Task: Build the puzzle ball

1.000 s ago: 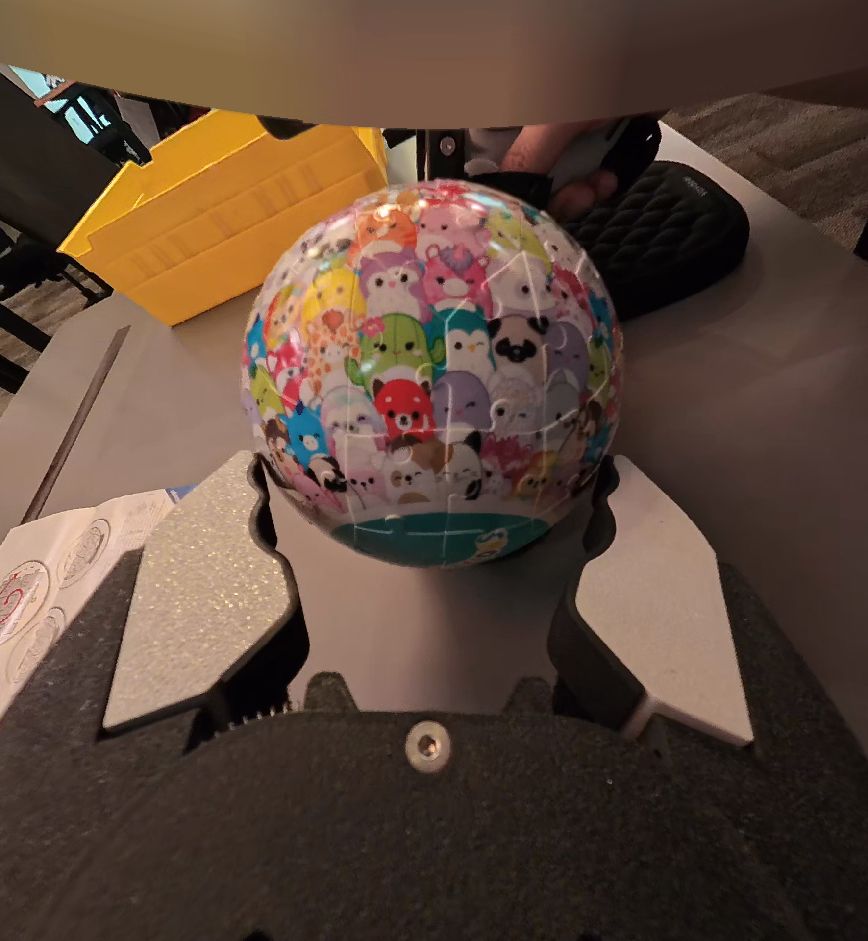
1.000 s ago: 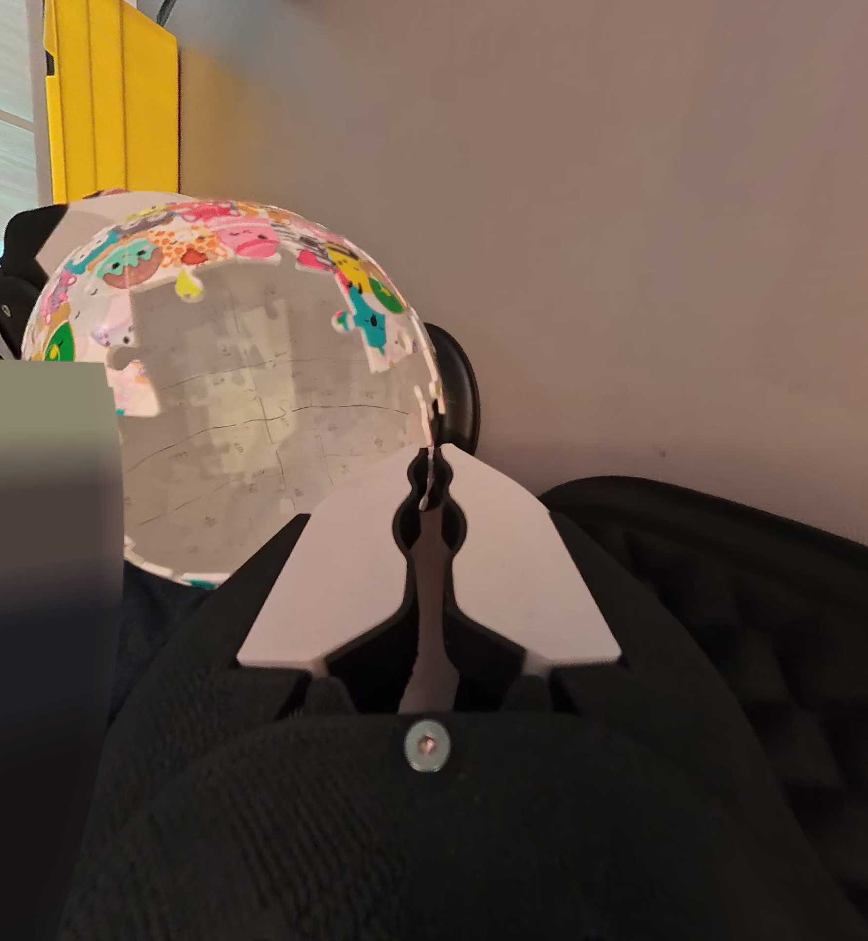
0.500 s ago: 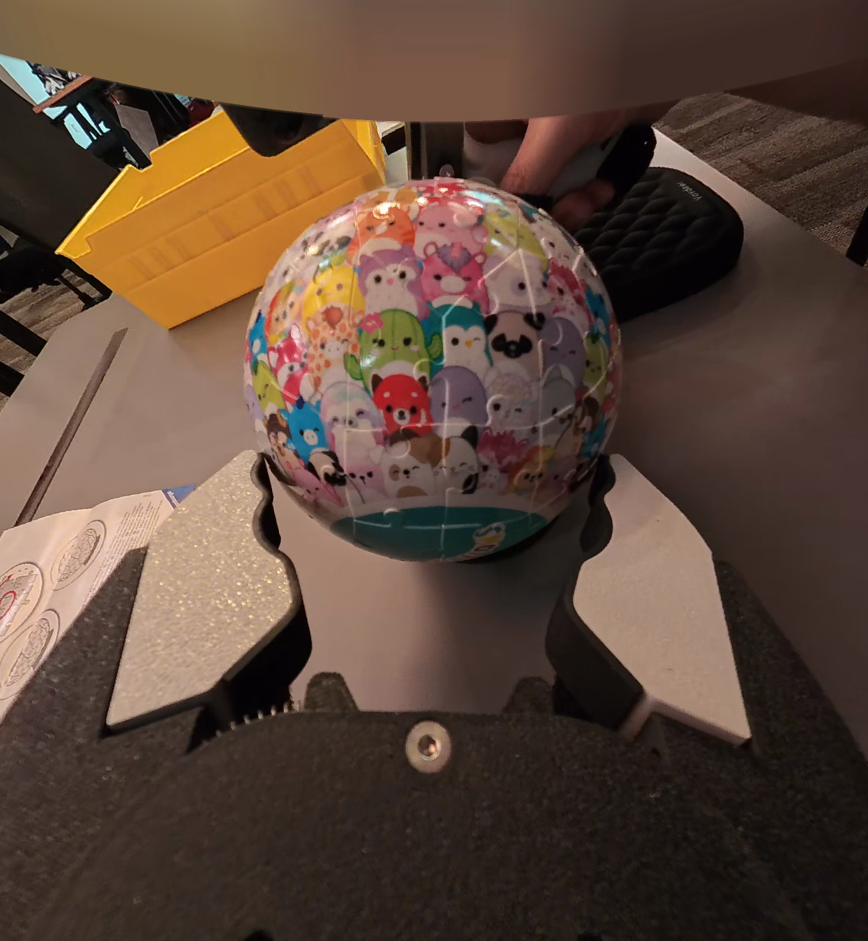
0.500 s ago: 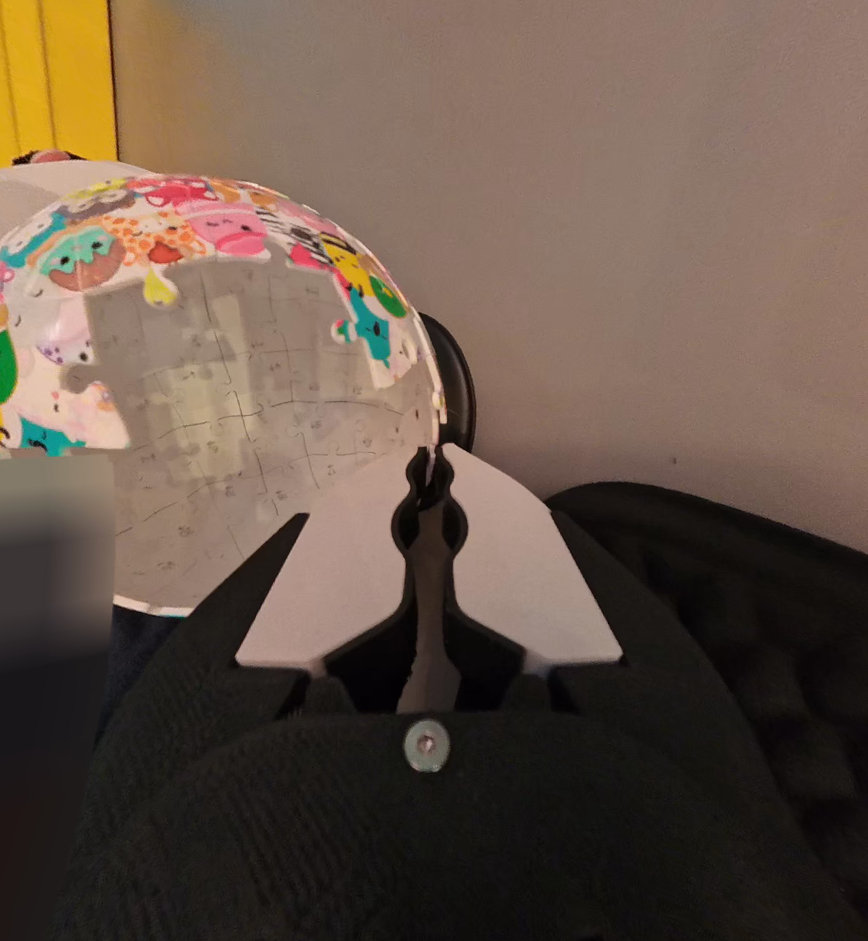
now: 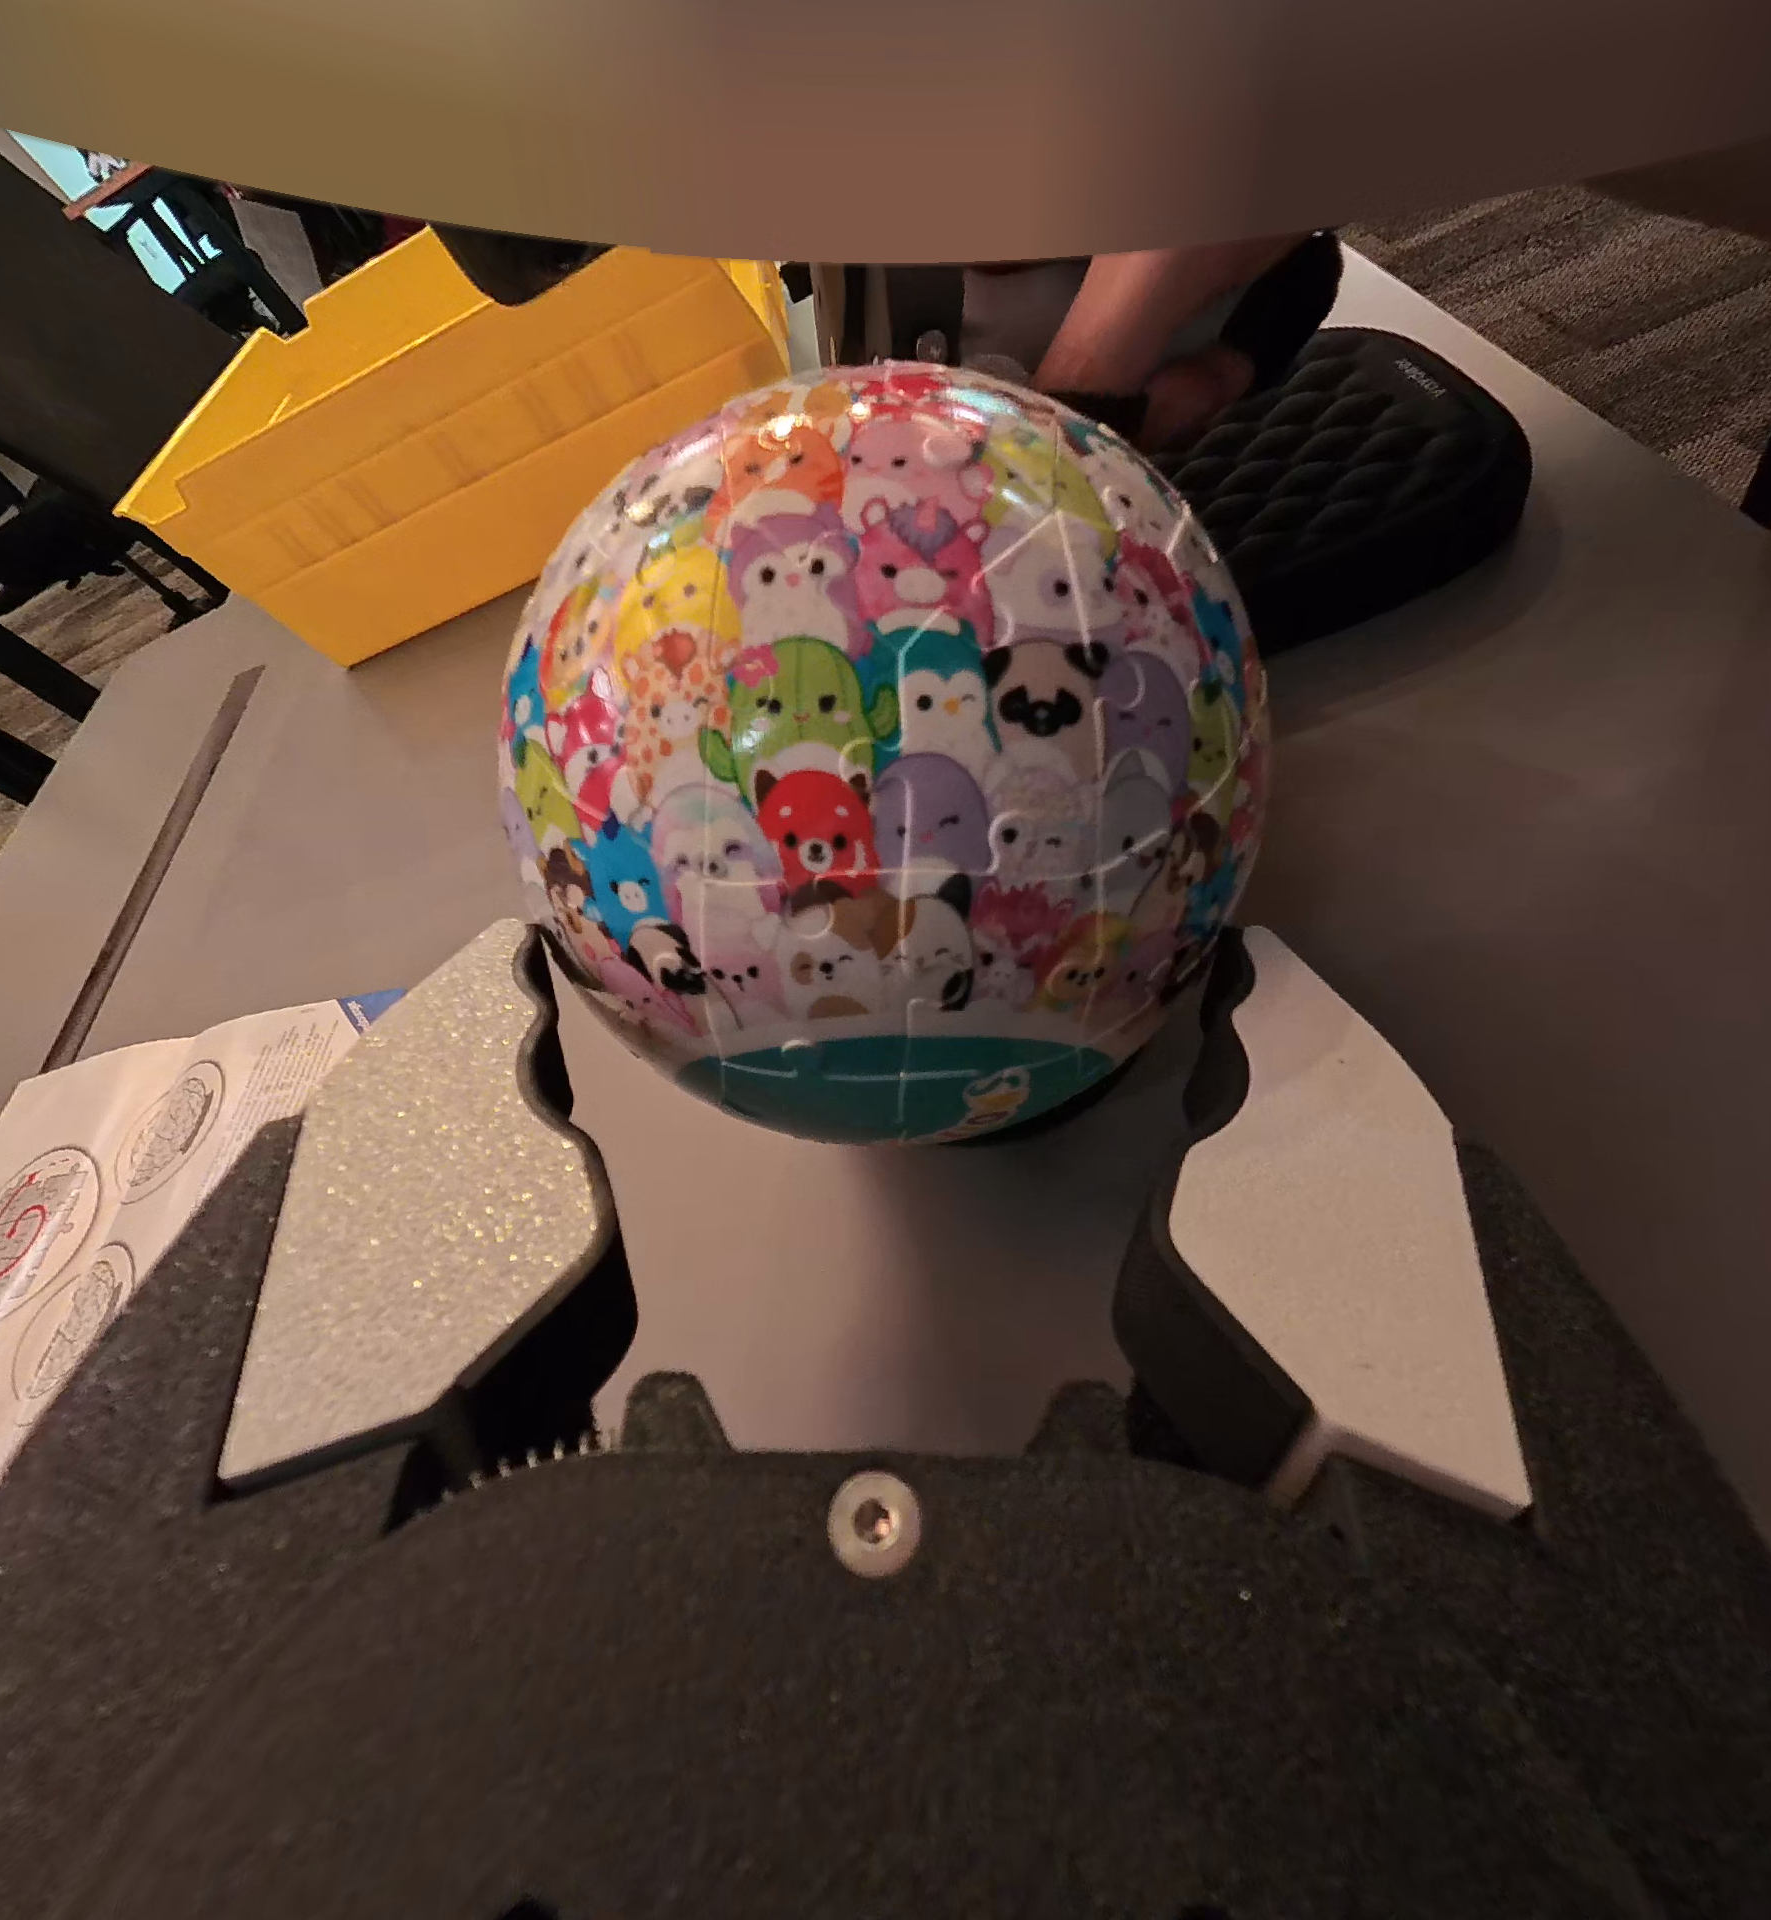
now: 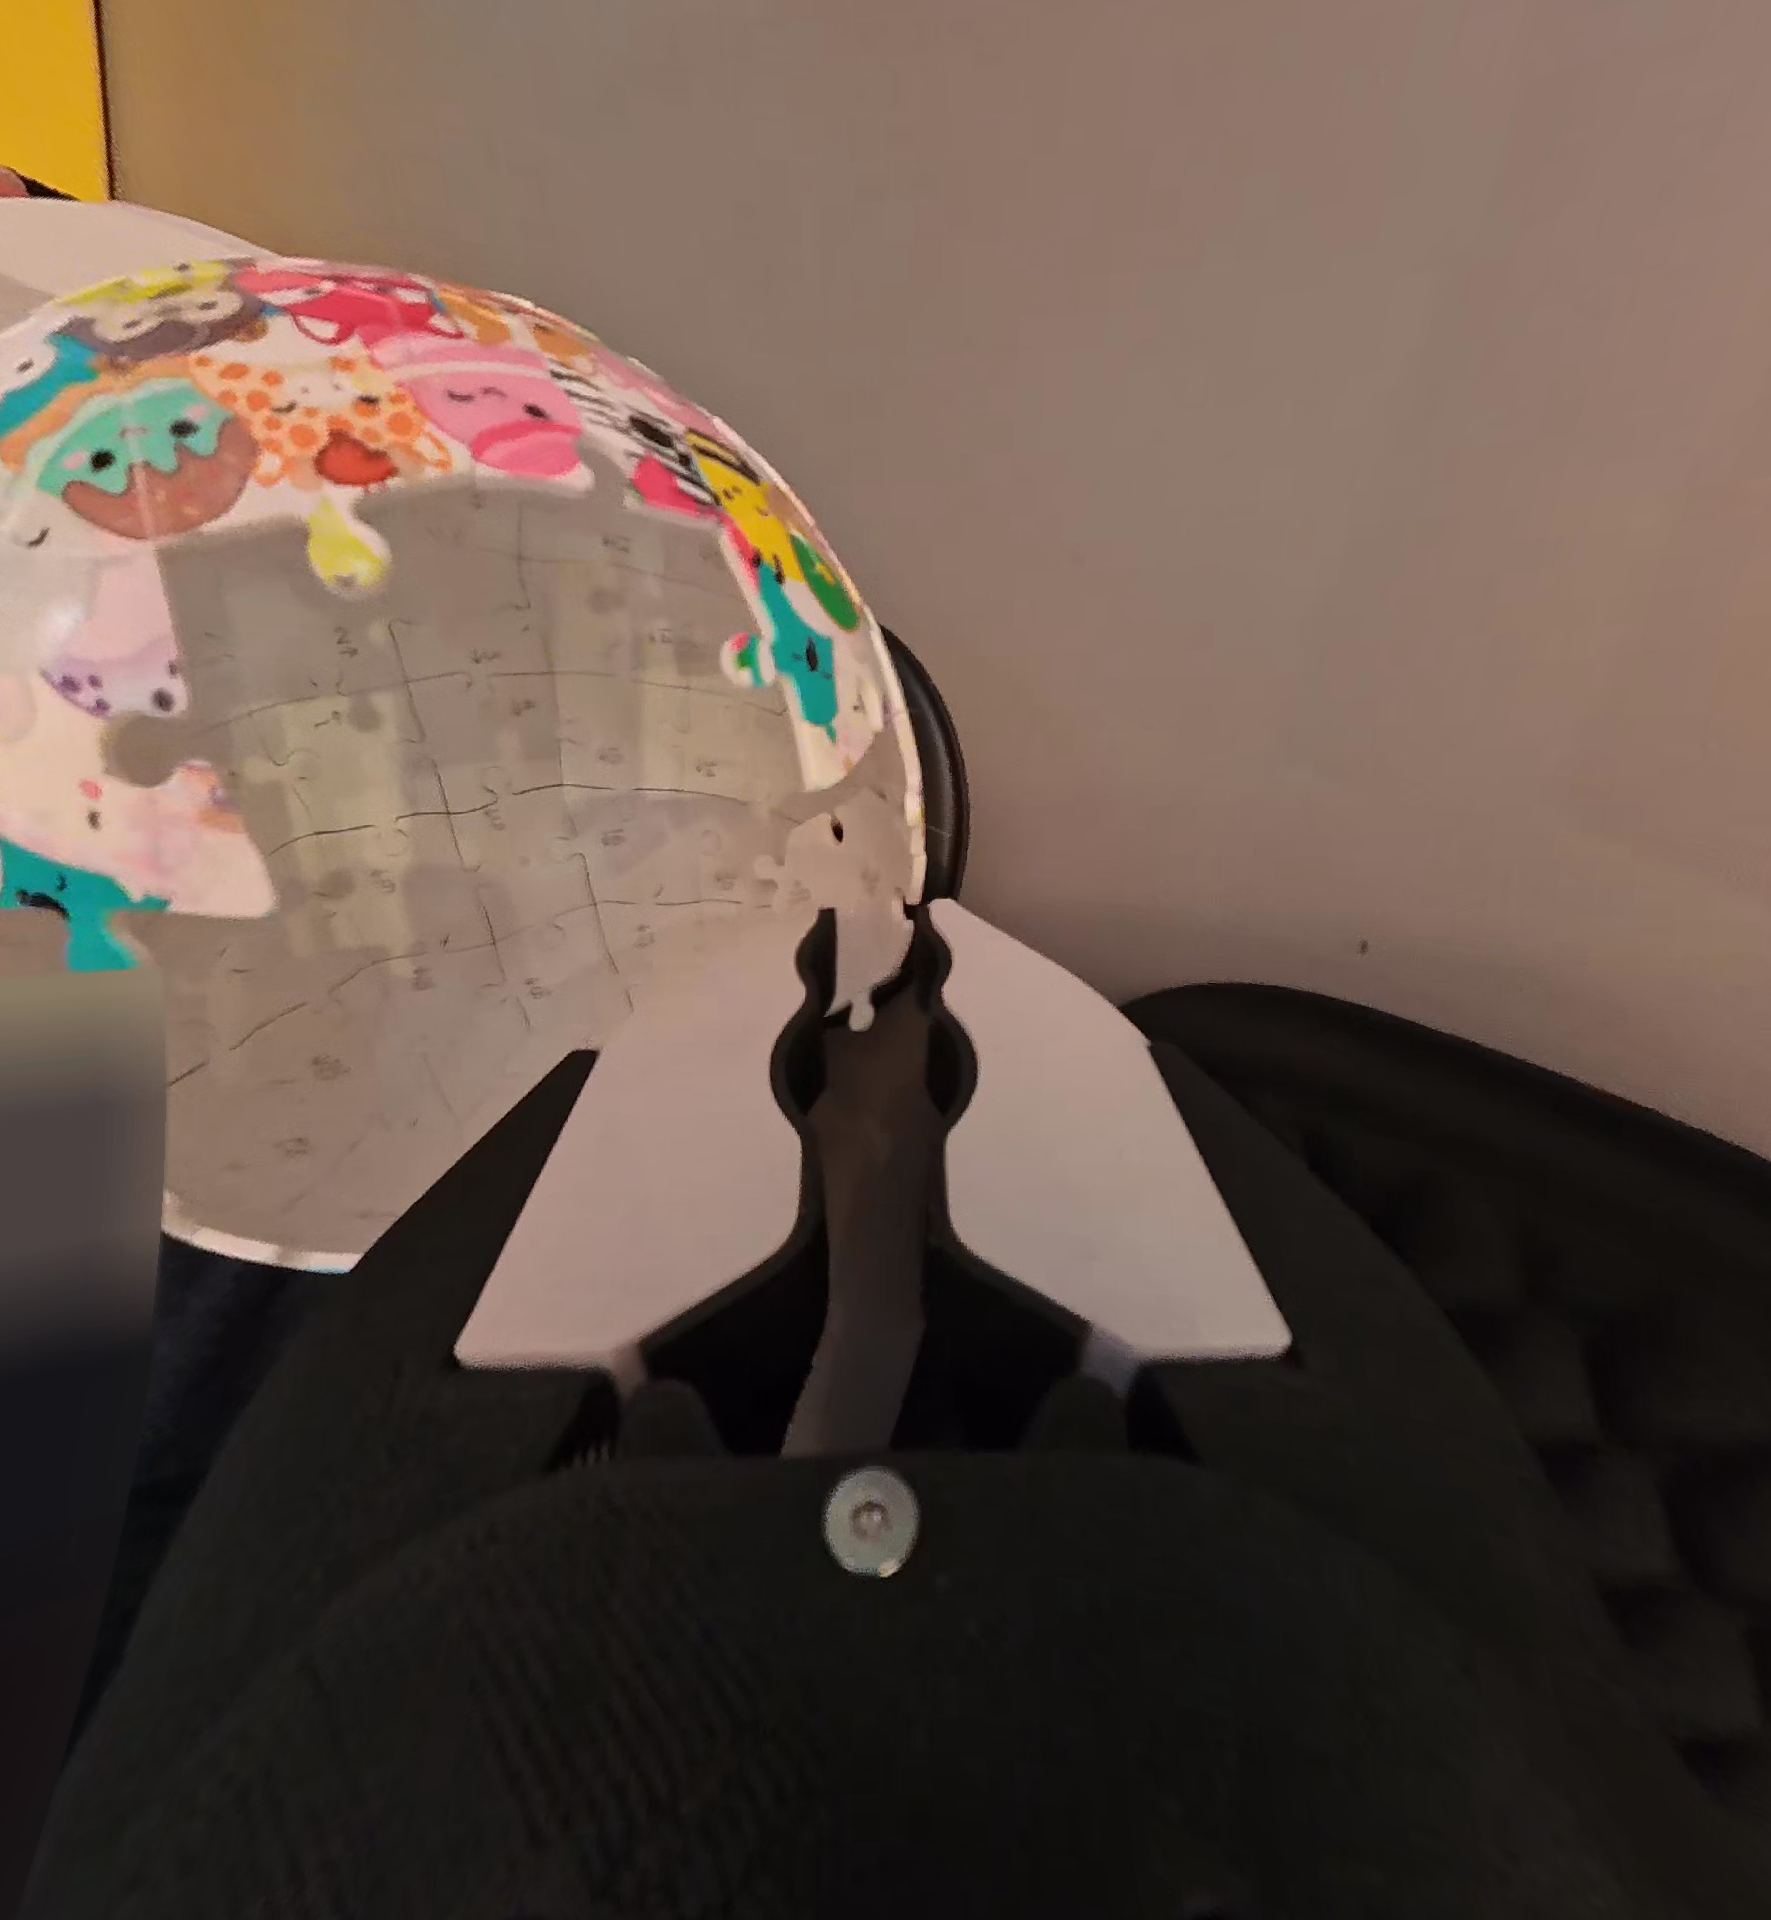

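Two hand-held grippers: the left (image 5: pixel 886 997) cradles the ball (image 5: pixel 876 727) on the bench (image 5: pixel 1483 883), jaws spread; the right (image 6: pixel 865 956) pinches a piece (image 6: pixel 865 935) at the gap's edge. Pushing askew could pop neighbouring pieces or roll the ball.

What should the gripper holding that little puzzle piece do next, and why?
Probably nudge the piece sideways into the ball's open gap and press it in. The right gripper pinches the piece right at the gap's edge, while the left gripper straddles the ball, open.
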Tool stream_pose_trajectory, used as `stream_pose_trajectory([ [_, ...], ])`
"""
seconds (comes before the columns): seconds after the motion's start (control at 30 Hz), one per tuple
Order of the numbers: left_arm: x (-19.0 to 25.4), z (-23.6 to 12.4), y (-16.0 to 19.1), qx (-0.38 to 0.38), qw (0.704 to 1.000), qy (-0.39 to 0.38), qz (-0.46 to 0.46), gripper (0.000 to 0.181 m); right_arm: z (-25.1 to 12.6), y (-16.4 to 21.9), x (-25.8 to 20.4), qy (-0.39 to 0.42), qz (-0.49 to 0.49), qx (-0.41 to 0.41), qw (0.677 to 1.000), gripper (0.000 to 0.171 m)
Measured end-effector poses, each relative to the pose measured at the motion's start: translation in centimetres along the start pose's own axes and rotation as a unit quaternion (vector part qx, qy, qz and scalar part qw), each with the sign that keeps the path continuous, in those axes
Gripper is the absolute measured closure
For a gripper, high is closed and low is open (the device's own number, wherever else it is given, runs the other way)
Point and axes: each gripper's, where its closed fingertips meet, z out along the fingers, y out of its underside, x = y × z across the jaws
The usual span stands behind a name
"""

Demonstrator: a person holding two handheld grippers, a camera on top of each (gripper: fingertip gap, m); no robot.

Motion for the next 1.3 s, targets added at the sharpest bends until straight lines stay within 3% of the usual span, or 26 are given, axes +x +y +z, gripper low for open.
stream_pose_trajectory([
  [0.37,-0.1,0.0,-0.2,0.002,1.0,-0.001,0.002,0.065,-1.6,-0.9,0.6,0.032,-0.044,0.04,0.998,0.146],
  [0.5,-0.1,0.0,-0.3,0.002,1.0,-0.002,0.005,0.065,-2.1,-2.8,-0.2,-0.022,-0.092,0.107,0.99,0.143],
  [0.77,-0.1,0.0,-0.4,0.005,1.0,-0.001,0.006,0.066,-1.0,-2.9,0.7,-0.042,-0.095,0.085,0.991,0.157],
  [1.3,-0.1,0.0,-0.5,0.012,1.0,0.0,0.001,0.066,0.1,-2.4,0.5,-0.063,-0.066,0.001,0.996,0.164],
])
